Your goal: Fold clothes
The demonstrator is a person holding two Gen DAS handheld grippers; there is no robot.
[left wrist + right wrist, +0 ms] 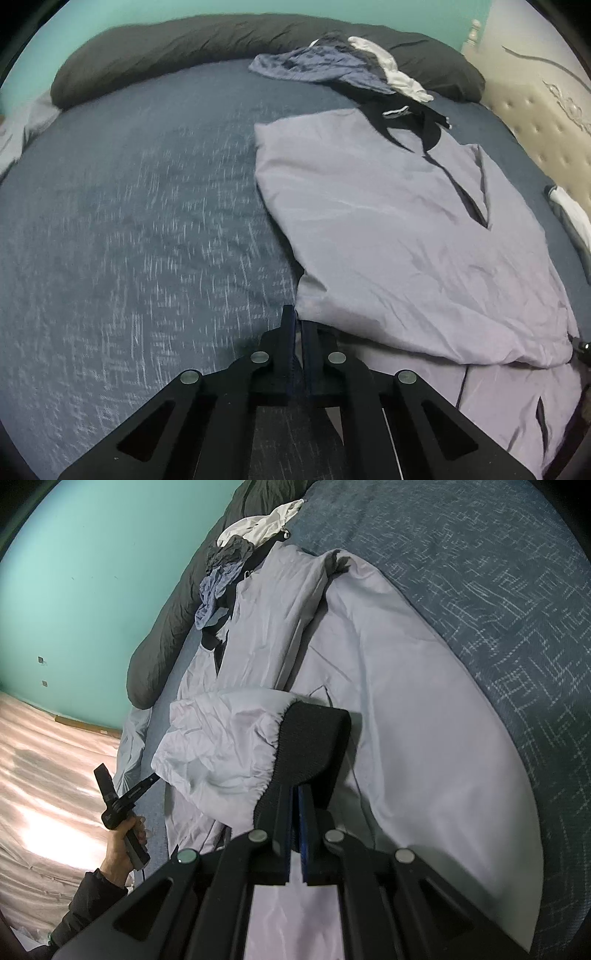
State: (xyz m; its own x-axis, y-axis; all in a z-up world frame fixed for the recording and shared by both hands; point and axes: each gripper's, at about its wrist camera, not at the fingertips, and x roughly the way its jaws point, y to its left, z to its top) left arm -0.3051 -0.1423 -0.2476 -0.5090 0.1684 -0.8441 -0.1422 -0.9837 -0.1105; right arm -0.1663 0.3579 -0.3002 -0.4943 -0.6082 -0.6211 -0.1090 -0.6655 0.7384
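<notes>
1. On the blue patterned bedspread (129,221), toward its right side: one pale lilac jacket (388,229), laid flat, dark collar and zip opening toward the headboard (535,122).
2. Fabric: thin, crinkled, shell-type cloth. Judged light, limp and somewhat slippery; likely to slide on itself and hold creases poorly.
3. Sleeve (221,746): lifted clear and doubled over the jacket body, ending in a black ribbed cuff (314,746).
4. Right gripper (295,797): jaws drawn together on the cuff, the best hold, being thicker and elastic.
5. Left gripper (298,325): jaws near-closed at the jacket's lower corner; whether cloth is pinched between them cannot be told.
6. Other holds: hem and shoulder seams, judged firmer than open panels.
7. Adjacent: heap of other garments (332,62) against a dark bolster pillow (184,48), apart from the jacket.
</notes>
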